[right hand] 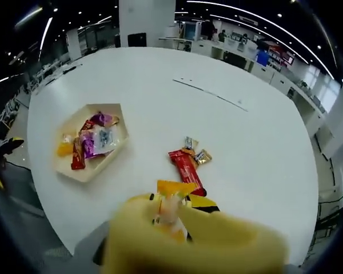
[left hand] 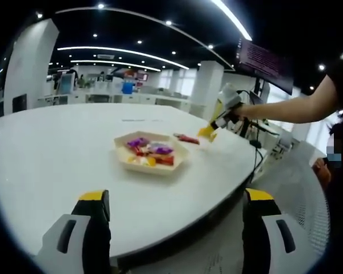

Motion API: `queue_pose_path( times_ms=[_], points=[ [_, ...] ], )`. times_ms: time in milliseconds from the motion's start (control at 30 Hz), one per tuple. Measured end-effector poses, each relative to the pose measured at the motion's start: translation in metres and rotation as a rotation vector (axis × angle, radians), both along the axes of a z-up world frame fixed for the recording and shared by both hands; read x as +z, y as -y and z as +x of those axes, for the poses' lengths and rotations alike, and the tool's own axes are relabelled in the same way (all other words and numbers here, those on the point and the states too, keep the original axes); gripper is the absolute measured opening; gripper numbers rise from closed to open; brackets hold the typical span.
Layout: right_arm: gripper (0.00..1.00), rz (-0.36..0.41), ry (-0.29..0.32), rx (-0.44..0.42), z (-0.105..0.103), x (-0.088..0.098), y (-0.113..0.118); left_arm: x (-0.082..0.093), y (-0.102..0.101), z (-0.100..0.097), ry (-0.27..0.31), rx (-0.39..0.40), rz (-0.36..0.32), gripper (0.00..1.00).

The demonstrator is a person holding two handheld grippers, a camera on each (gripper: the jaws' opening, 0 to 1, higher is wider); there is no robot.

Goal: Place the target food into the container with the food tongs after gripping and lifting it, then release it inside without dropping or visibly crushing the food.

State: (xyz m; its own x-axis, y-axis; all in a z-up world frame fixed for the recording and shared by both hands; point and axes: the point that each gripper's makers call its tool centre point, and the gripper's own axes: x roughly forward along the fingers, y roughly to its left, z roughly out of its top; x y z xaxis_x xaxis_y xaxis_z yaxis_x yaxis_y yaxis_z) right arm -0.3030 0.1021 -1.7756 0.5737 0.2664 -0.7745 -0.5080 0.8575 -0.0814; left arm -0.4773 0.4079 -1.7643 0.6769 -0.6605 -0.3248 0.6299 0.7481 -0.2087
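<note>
Upright, yellow candy (right hand: 172,212) between tongs (right hand: 194,242)

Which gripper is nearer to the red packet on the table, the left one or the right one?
Right. The right gripper hovers beside the red packet, holding a yellow candy. The left gripper is back at the table edge, with the tray between.

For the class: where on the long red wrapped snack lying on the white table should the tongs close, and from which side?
Grip the red wrapped snack across its narrow middle, coming down from above. It lies flat and long on the table, so its long sides are free, though small gold-wrapped candies crowd its far end.
</note>
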Motion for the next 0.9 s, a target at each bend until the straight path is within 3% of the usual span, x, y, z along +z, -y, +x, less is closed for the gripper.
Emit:
queue_pose_path(
  times_ms=[200,433,900],
  points=[
    [0.20,-0.003,0.028,-0.001,0.002,0.020,0.000,0.001,0.001,-0.001,0.006,-0.007,-0.003,0.93],
    [0.20,0.000,0.034,0.002,0.003,0.030,-0.001,0.004,0.001,-0.001,0.031,-0.011,-0.002,0.95],
    [0.21,0.007,0.050,0.044,0.005,0.055,-0.031,0.007,0.005,-0.002,0.064,-0.037,0.010,0.99]
  ],
)
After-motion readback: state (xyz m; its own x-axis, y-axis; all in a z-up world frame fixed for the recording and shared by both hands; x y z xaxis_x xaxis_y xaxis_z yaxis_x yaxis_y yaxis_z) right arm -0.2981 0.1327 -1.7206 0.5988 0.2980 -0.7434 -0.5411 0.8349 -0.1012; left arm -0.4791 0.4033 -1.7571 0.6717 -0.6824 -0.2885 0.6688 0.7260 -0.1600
